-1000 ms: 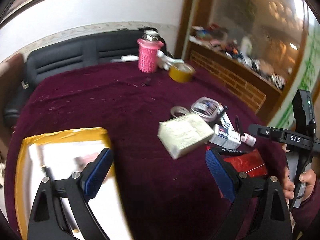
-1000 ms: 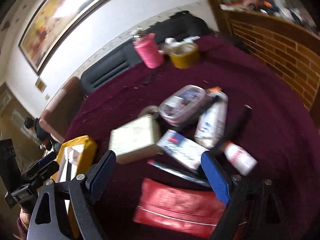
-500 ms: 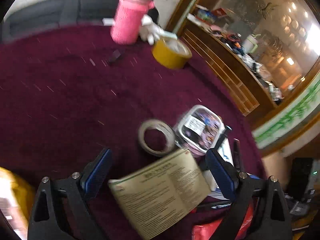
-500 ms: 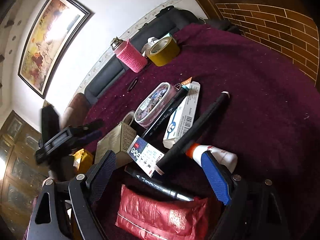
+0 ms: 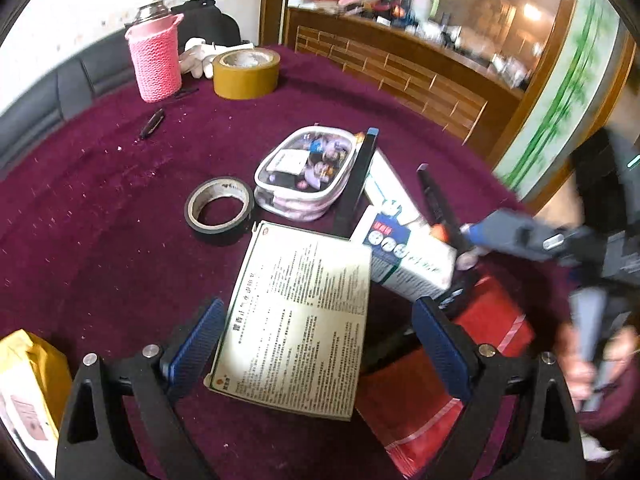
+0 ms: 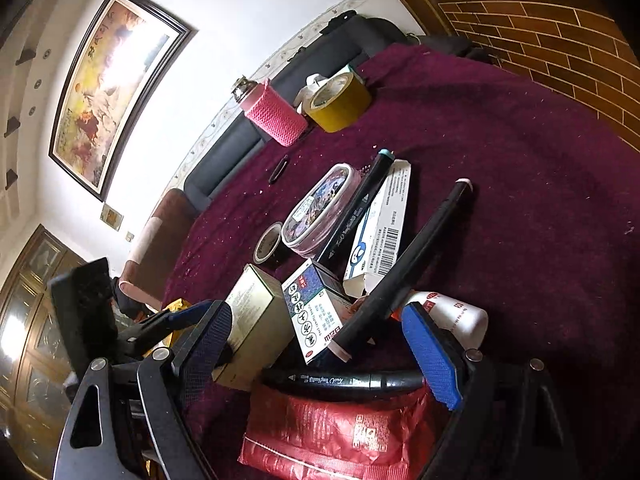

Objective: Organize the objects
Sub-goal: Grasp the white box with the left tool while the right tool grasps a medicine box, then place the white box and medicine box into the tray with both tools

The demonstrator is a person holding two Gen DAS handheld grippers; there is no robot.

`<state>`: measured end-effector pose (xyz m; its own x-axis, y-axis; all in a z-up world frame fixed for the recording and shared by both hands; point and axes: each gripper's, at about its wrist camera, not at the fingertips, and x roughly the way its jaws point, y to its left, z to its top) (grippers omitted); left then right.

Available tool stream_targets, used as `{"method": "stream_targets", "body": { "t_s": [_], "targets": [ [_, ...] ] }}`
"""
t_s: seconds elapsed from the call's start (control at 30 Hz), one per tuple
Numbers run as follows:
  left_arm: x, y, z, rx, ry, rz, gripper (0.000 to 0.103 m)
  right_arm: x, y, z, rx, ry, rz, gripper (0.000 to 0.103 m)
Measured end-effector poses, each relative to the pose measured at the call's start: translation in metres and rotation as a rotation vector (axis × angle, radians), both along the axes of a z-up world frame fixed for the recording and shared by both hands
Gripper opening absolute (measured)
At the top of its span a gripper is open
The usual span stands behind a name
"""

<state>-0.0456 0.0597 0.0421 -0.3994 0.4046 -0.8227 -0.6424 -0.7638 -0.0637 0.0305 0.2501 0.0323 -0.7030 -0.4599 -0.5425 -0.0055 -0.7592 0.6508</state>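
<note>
One cream printed box (image 5: 296, 320) lies flat on the maroon surface (image 5: 100, 240), now framed between the wide-open, empty left tongs (image 5: 316, 344), which have swung over from the yellow envelope (image 5: 28, 364); a pickup looks imminent. Beside it, the right tongs (image 6: 320, 344) hover released above a black marker (image 6: 344, 380) and red packet (image 6: 340, 432). Beyond sit tape rolls, a sofa and brick-patterned cabinetry.

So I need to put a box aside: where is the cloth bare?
Bare cloth lies left of the black tape roll, below the pink cup. Crowded: around the clear pouch, beige box and red packet.
</note>
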Motion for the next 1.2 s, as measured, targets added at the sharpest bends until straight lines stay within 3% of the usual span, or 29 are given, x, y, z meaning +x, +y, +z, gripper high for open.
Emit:
{"method": "stream_targets", "body": {
  "t_s": [0.1,0.17,0.23,0.27,0.4,0.47,0.6,0.7,0.77,0.83,1.03,1.2],
  "targets": [
    [0.004,0.014,-0.019,-0.166,0.066,0.004,0.094,0.008,0.002,0.008,0.025,0.018,-0.011,0.091],
    [0.007,0.017,-0.033,-0.247,0.111,0.016,0.085,0.012,0.003,0.014,0.052,0.025,-0.008,0.091],
    [0.008,0.011,-0.032,-0.213,0.109,0.039,0.071,0.013,0.001,0.019,0.086,0.025,0.002,0.091],
    [0.006,-0.001,-0.025,-0.157,0.079,0.07,0.069,0.014,0.0,0.02,0.101,0.025,0.007,0.091],
    [0.015,-0.037,0.002,-0.014,0.083,0.157,0.069,0.007,-0.02,0.028,0.238,0.019,0.07,0.091],
    [0.025,-0.058,0.017,0.043,0.09,0.198,0.069,-0.003,-0.043,0.03,0.369,0.015,0.12,0.091],
    [0.056,-0.095,0.039,0.116,0.105,0.26,0.07,-0.026,-0.077,0.027,0.556,0.002,0.182,0.088],
    [0.08,-0.125,0.048,0.156,0.112,0.298,0.07,-0.049,-0.091,0.011,0.654,-0.066,0.213,0.073],
    [0.093,-0.148,0.052,0.188,0.107,0.327,0.07,-0.059,-0.093,0.0,0.67,-0.12,0.225,0.052],
    [0.101,-0.163,0.053,0.2,0.116,0.356,0.07,-0.068,-0.093,-0.01,0.669,-0.169,0.228,0.036],
    [0.128,-0.217,0.061,0.25,0.144,0.469,0.07,-0.055,-0.081,0.004,0.544,-0.141,0.183,0.036],
    [0.148,-0.265,0.063,0.26,0.158,0.586,0.07,-0.036,-0.089,0.034,0.512,-0.079,0.185,0.037]
  ]
}}
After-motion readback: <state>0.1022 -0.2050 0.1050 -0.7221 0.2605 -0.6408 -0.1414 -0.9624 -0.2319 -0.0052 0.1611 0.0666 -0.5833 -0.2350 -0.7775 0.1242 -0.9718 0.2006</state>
